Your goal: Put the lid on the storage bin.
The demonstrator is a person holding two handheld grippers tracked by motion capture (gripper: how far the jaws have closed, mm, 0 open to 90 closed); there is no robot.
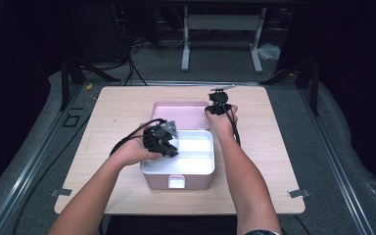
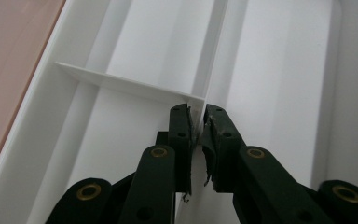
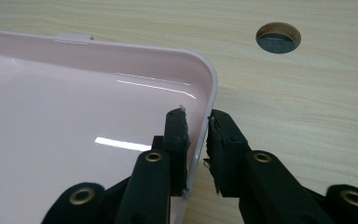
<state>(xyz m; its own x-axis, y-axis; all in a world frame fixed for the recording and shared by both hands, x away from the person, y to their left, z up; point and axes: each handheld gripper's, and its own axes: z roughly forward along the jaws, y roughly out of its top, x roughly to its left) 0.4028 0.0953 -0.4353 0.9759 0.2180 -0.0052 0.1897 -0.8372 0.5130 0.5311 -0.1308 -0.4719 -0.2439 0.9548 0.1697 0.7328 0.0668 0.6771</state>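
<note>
Your left gripper (image 2: 196, 122) pinches the white tray's divider (image 2: 130, 86); your right gripper (image 3: 196, 125) clamps the pink lid's rim (image 3: 213, 88). Pull unevenly and either thin edge slips free.

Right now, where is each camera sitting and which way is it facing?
High view: above the person's side, looking forward and down on the table; both forearms, left hand-held gripper and right hand-held gripper show.
Left gripper view: rides that gripper, looking into the white tray; its jaws pinch the tray's divider.
Right gripper view: rides that gripper, looking across the pink lid; its jaws straddle the rim.
All three share the open pink box.
</note>
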